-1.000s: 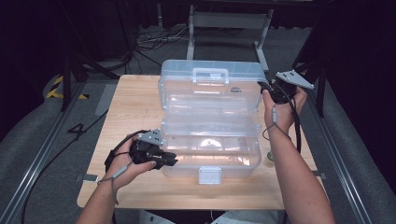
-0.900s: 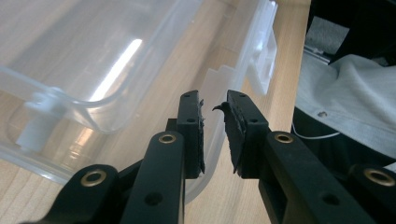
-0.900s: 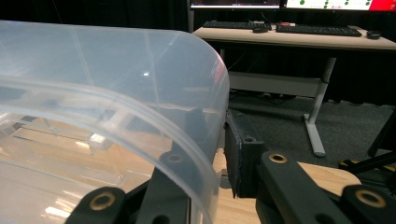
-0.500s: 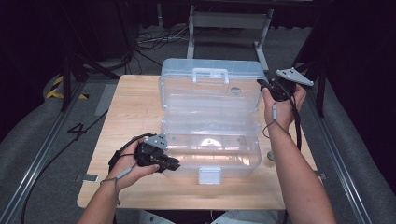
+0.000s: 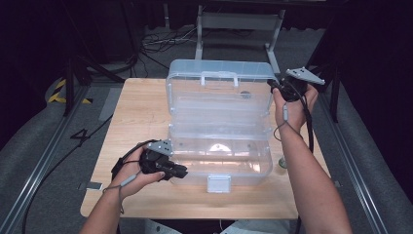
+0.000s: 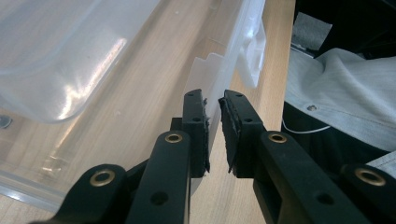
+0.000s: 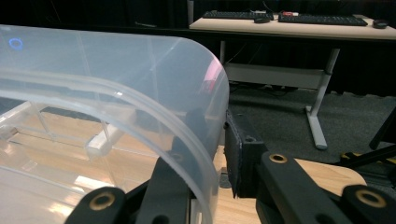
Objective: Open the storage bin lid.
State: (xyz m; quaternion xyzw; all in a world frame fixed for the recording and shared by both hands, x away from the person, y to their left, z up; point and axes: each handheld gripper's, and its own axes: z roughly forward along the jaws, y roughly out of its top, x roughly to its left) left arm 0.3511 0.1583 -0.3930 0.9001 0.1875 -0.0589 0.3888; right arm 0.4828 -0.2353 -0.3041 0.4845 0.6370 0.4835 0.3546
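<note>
At lid (image 5: 219, 87), right hand (image 5: 292, 105) raised.

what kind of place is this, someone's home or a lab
Most likely a lab or recording studio, not a home: the wooden table stands among black curtains, with loose cables on the grey carpet behind it, and an office desk with keyboards stands farther back.

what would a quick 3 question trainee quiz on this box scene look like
1. True or false: the box lid stands open.
2. Which gripper grips the lid's edge? A left B right
3. What part does the left gripper clamp?

Key
1. True.
2. B: the right gripper has the lid's curved wall between its jaws.
3. The front wall of the box base, near the latch.
</note>
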